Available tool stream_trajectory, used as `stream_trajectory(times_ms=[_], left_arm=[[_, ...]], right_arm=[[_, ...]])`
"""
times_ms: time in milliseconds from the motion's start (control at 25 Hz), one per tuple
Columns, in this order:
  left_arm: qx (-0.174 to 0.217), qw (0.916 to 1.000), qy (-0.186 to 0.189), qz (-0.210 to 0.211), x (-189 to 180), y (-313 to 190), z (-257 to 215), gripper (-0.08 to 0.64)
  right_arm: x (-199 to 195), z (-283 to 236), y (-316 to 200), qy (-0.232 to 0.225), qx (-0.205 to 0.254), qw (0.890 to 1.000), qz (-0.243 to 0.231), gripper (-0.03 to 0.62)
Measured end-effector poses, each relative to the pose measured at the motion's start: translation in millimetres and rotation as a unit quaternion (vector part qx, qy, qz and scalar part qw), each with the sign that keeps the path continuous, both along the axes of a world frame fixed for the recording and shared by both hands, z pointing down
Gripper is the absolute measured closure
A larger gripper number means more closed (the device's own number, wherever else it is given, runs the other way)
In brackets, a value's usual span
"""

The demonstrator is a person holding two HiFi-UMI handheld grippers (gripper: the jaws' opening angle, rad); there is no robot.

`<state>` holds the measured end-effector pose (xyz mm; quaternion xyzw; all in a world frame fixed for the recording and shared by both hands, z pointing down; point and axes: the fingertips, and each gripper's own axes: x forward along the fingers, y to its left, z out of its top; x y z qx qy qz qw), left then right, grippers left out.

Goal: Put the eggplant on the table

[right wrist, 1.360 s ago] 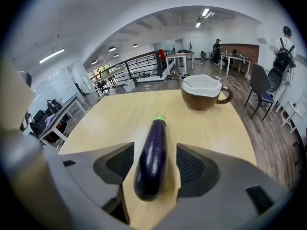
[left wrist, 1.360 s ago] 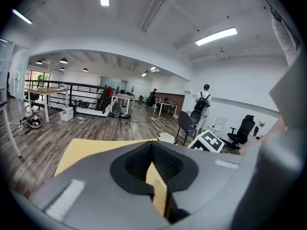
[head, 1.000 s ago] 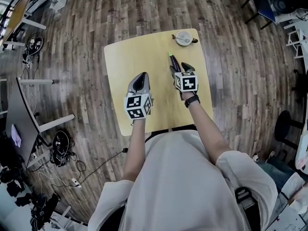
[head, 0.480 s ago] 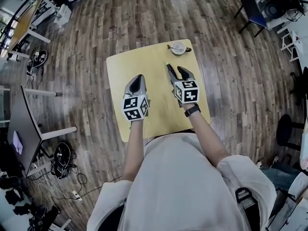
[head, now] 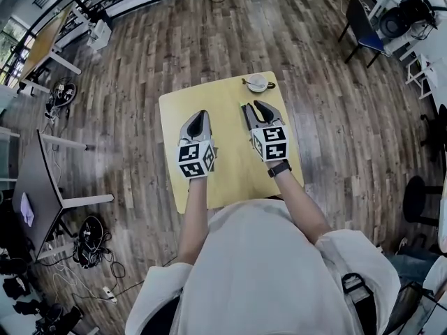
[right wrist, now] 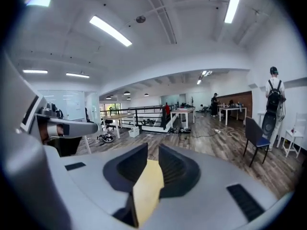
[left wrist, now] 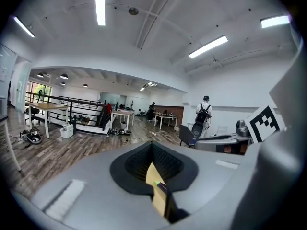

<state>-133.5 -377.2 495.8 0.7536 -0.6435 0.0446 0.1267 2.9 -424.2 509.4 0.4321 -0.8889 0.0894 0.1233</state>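
The eggplant (head: 244,107), dark purple with a green stem end, lies on the yellow table (head: 181,110). It is mostly hidden under the left jaw of my right gripper (head: 257,107). That gripper hangs above the table and its jaws are closing. In the right gripper view only bare tabletop shows in the gap between them (right wrist: 148,155). My left gripper (head: 199,115) hovers over the table's middle with its jaws together and empty. Through the slit under its tips (left wrist: 152,146), the left gripper view shows the eggplant (left wrist: 161,189) on the table.
A white cup on a saucer (head: 258,82) stands at the table's far right corner. Wooden floor surrounds the table, with a blue chair (head: 363,19) at the far right, a grey desk (head: 31,180) at the left and cables (head: 87,229) on the floor.
Both grippers have lifted away from the tabletop. The right gripper's jaws have drawn closer together, and the eggplant stays on the table.
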Motion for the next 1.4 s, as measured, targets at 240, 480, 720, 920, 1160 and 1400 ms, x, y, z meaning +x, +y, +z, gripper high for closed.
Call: stream_trajectory(times_ms=[240, 480, 720, 920, 1160, 1400], left_arm=[[0.03, 0.9995, -0.005, -0.002, -4, 0, -29, 0.549], [0.068, 0.9975, -0.02, 0.005, 6, -1, -68, 0.549], [0.1, 0.9947, -0.025, 0.001, 6, 1, -102, 0.549], [0.128, 0.991, -0.035, -0.018, 8, 11, -117, 0.551], [0.133, 0.9898, -0.046, -0.026, 4, 17, -118, 0.549], [0.139, 0.989, -0.045, -0.026, 1, 19, -122, 0.549]], right_arm=[[-6, -38, 5, -0.012, 0.035, 0.999, -0.011, 0.548], [1, -84, 9, -0.046, 0.07, 0.996, -0.013, 0.566], [-2, -120, 15, -0.059, 0.104, 0.993, -0.022, 0.577], [7, -135, 20, -0.064, 0.119, 0.991, -0.025, 0.58], [1, -139, 23, -0.067, 0.123, 0.99, -0.028, 0.58], [-11, -144, 27, -0.065, 0.13, 0.989, -0.039, 0.58]])
